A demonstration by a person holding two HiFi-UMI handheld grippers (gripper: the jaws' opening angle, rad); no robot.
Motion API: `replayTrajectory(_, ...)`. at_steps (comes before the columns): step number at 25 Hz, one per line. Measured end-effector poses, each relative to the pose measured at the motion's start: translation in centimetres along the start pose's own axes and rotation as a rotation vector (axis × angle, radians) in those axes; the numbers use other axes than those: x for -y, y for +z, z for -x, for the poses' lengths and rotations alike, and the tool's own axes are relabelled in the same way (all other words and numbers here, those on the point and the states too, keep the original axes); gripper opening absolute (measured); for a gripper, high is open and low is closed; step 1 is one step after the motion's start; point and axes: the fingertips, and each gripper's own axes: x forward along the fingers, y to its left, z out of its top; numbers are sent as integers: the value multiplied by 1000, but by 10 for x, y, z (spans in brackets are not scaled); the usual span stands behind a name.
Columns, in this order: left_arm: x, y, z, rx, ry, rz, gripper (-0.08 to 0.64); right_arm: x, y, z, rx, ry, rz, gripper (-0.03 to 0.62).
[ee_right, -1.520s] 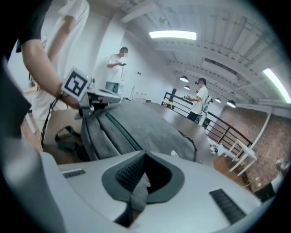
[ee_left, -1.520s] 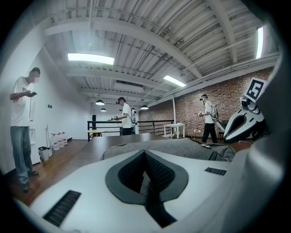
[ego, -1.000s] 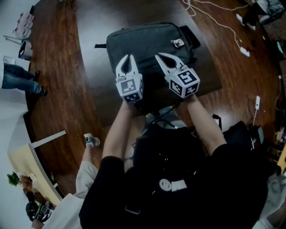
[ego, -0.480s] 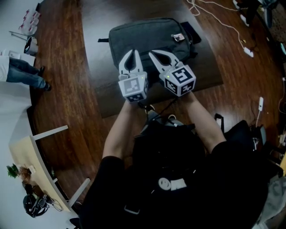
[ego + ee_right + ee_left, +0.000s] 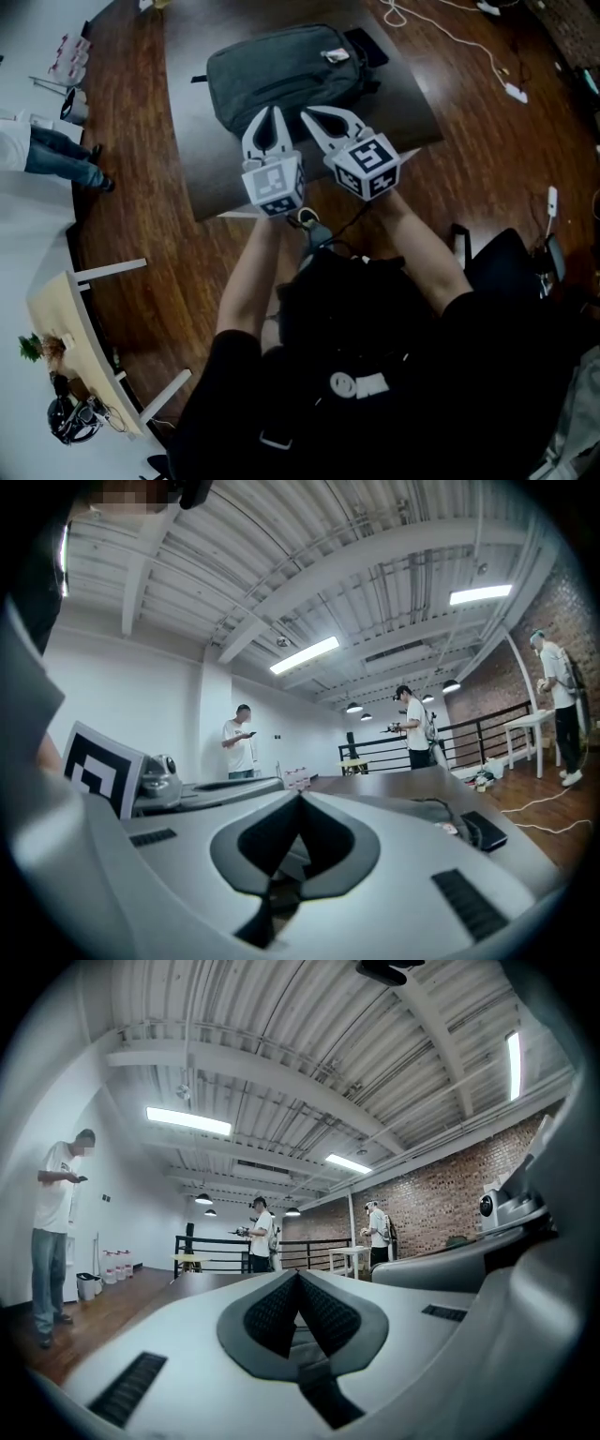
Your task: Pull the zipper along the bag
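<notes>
Bag [image 5: 281, 75] flat on table [image 5: 398, 103]. Left gripper [image 5: 270, 114] and right gripper [image 5: 317, 114] side by side, both clenched empty, apart from bag.

From my head the room reads dim and bluish. The dark wood floor [image 5: 131, 122] swallows the light and my black shirt [image 5: 375, 394] is a nearly detailless mass; my white left gripper [image 5: 266, 112] and right gripper [image 5: 307, 114] are the brightest things, casting no hard shadow. Straight lines bow towards the edges. In the left gripper view ceiling strip lights [image 5: 187, 1121] glare white, a black vignette rings the frame, and my jaws up close look soft, perhaps out of focus. The right gripper view matches: a strip light [image 5: 305, 655] burnt out, dark corners, distant people [image 5: 239, 742] small but fairly sharp.
</notes>
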Motion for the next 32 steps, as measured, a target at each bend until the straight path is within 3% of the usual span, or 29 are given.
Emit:
replayTrajectory(6, 59, 9, 66, 20, -9, -24, 5, -26, -5, 78, 11, -10, -9, 5)
replayTrajectory(11, 82, 15, 116, 10, 22, -7, 6, -62, -3, 118, 39, 8, 8, 5)
replayTrajectory(18, 80, 24, 159, 39, 57, -7, 6, -108, -5, 144, 43, 42, 52, 5)
replayTrajectory(23, 71, 24, 188, 52, 41, -26, 5, -141, -11, 149, 40, 32, 62, 5)
replayTrajectory(32, 61, 39, 267, 90, 7, 21, 6, -209, -23, 174, 24, -5, 53, 5)
